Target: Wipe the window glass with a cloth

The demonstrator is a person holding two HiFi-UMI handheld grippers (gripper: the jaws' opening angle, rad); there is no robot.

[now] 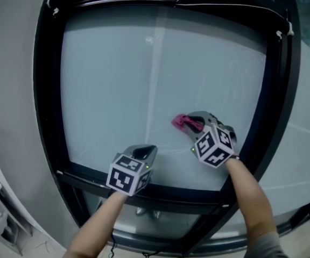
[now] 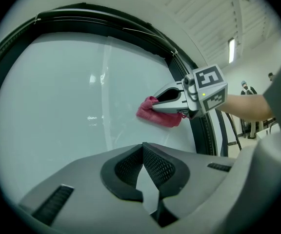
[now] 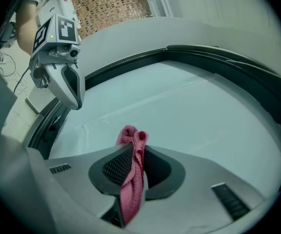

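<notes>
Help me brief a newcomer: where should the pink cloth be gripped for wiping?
Like the right gripper does: pinch the bunched cloth along its fold, coming from the end away from the glass, so a soft tuft sticks past the jaw tips.

Glass (image 1: 144, 79): large pale pane, frosted look. Faint vertical streak near the middle, small light glints at 12 o'clock.

Cloth (image 1: 183, 122): pink-red, woven texture, bunched into a narrow fold. Pinched between the closed jaws of the right gripper (image 3: 133, 167), tip poking past them. Lies about 4 o'clock from pane centre and seems pressed to the glass, though contact is unclear.
</notes>
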